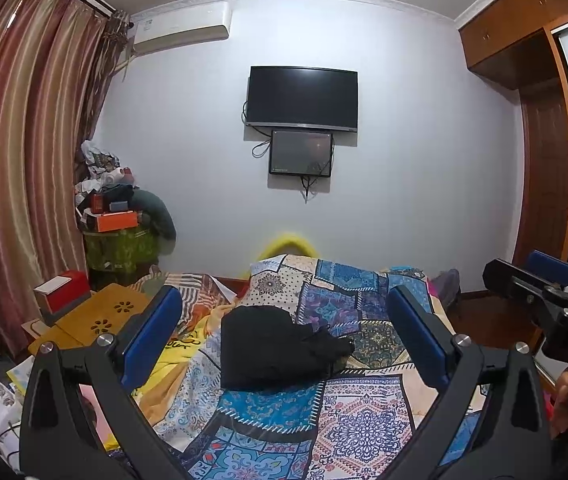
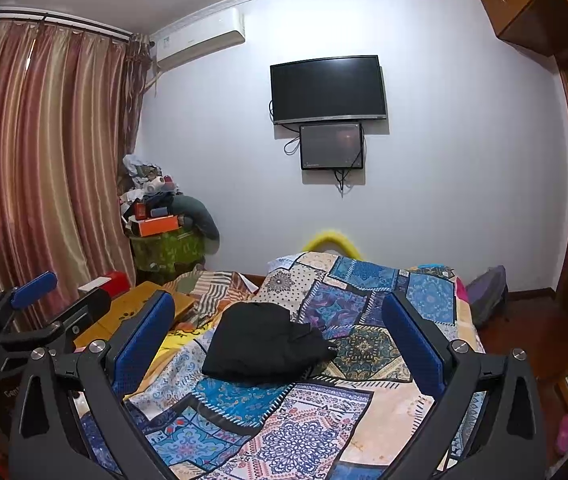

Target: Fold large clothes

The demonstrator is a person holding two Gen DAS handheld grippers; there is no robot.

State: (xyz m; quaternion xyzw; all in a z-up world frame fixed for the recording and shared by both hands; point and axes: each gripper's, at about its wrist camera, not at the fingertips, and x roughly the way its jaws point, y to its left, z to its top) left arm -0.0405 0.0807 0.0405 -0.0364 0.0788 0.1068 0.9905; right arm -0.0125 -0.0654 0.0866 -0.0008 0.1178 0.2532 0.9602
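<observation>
Both tools hang above the bed, and nothing is in hand. The left gripper has its blue-padded fingers spread wide, empty; the right gripper is just as wide, also empty. Each one peeks into the other's view at the edge — the right gripper cut off at the frame's right side, the left one half lost in shadow at the left side.

Between the fingers lies the task's thing: a black cloth garment bundled into a rough folded heap, resting on the bed's blue, purple and cream patchwork-print cover, towards the middle of the bed. What sort of garment it is cannot be made out — the black swallows its folds, and a crumpled tail with a thin cord trails off its right side.

To the left, a low yellowish wooden surface with flower-shaped cut-outs sits partly hidden behind the left finger. On the far wall hangs a dark flat television.
</observation>
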